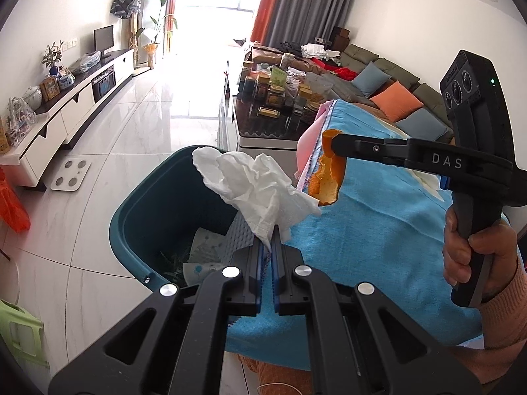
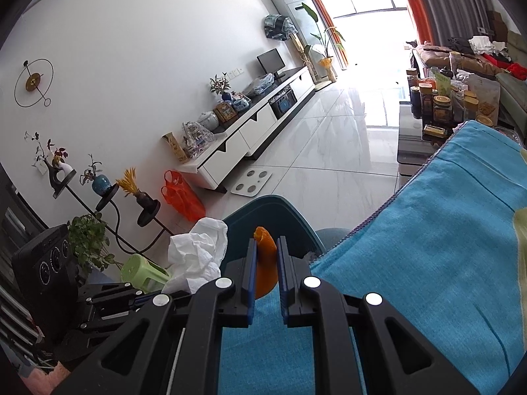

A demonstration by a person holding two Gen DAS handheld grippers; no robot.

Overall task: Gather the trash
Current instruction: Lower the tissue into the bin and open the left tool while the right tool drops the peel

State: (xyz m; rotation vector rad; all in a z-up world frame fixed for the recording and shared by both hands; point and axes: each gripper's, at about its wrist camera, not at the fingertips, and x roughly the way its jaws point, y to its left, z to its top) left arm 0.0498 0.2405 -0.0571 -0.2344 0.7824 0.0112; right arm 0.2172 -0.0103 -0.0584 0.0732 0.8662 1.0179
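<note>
My left gripper [image 1: 272, 230] is clamped on a crumpled white tissue [image 1: 253, 184], soft and creased, which fans up from between the blue-edged pads and hangs over the near rim of the teal bin [image 1: 145, 204]. My right gripper [image 2: 266, 247] is closed on a curl of orange peel [image 2: 265, 263], waxy orange outside, pale and pitted inside; in the left view it dangles above the edge of the blue cloth [image 1: 378, 223], just beside the bin. The bin is smooth rounded plastic, standing on the glossy marble-look floor [image 1: 138, 125] against the cloth-covered surface; printed paper and green scraps already lie in it. The cloth is a woven towel-like blue with a stitched hem. Behind it stands a dark coffee table [image 1: 263, 125] crowded with jars, then a grey sofa [image 1: 395, 82] with cushions. A white bathroom scale [image 1: 70, 174] lies on the floor near a long white cabinet [image 1: 75, 108]
</note>
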